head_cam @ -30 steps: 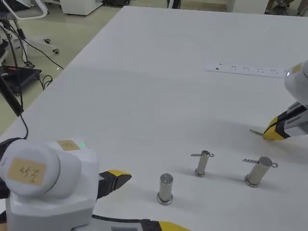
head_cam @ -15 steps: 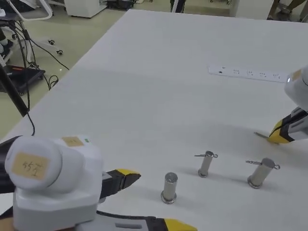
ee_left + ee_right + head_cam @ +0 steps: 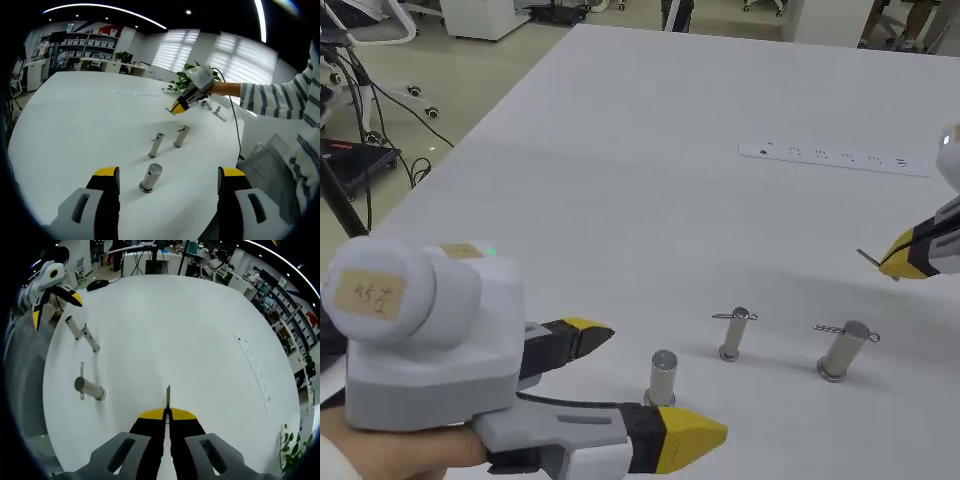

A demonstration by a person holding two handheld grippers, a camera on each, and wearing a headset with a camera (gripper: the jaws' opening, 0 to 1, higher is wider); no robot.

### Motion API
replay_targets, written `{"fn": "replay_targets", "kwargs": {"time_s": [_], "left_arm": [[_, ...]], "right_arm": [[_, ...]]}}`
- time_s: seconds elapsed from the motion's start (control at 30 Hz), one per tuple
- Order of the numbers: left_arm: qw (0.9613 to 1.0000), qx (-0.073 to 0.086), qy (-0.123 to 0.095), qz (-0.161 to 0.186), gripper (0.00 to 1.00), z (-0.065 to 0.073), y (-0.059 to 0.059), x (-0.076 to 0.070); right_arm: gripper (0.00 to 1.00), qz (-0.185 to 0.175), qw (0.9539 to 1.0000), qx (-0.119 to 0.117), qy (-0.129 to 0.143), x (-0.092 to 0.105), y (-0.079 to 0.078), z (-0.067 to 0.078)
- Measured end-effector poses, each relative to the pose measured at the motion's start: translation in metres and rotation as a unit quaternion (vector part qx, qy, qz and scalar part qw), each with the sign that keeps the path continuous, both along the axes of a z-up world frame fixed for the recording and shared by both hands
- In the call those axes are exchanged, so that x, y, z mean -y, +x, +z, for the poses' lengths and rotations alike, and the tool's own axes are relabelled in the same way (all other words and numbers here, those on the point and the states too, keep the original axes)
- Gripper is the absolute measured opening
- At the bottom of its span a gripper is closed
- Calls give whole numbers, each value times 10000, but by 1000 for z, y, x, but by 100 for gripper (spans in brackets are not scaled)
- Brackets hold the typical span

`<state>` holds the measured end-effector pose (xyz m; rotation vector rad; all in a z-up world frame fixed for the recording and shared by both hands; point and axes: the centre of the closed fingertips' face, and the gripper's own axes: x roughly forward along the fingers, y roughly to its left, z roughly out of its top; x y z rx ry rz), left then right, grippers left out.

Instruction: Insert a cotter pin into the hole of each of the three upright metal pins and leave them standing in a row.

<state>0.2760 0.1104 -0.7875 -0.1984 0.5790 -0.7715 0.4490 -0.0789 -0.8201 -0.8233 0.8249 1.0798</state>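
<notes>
Head view: 3 metal pins are seen standing in a row nr the near edge of the desk [image 3: 620, 150]: bare pin [image 3: 663, 375] at left, middle pin [image 3: 733, 336] and end pin [image 3: 842, 352] each w/ a cotter fitted. Left gripper view: left gripper [image 3: 169, 175] fingers are held wide open, the bare pin just ahead between them. Right gripper view: right gripper [image 3: 168, 412] fingers are closed on a loose cotter pin [image 3: 168, 396], well apart from the row.
</notes>
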Motion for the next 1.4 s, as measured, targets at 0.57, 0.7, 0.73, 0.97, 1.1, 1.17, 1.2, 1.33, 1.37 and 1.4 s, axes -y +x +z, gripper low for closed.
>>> {"fn": "replay_targets", "kwargs": {"time_s": [0.57,0.7,0.73,0.97,1.1,1.17,1.2,1.33,1.37,1.4], "left_arm": [[9995,158,-52,-264,73,17,13,12],[9993,162,-79,-316,70,21,15,16],[9993,167,-84,-331,69,21,16,17],[9990,37,-229,-382,62,25,20,26],[9984,-52,-394,-413,60,30,22,32],[9979,-71,-430,-481,59,32,22,36],[9976,-64,-442,-528,58,33,22,38],[9962,-126,-550,-669,51,38,20,47],[9959,-137,-569,-696,50,39,20,49],[9955,-151,-588,-727,49,40,19,51]], "right_arm": [[3,228,9969,414,636,-16,-51,28],[3,283,9954,489,777,-22,-62,36],[3,298,9951,498,799,-23,-65,38],[3,403,9923,591,1015,-35,-86,52],[3,488,9895,703,1169,-45,-99,62],[3,463,9864,651,1436,-51,-102,65],[3,467,9855,654,1492,-54,-104,67],[3,589,9834,778,1530,-70,-118,74],[3,594,9826,764,1583,-74,-121,76],[3,587,9821,759,1618,-76,-123,77]]}}
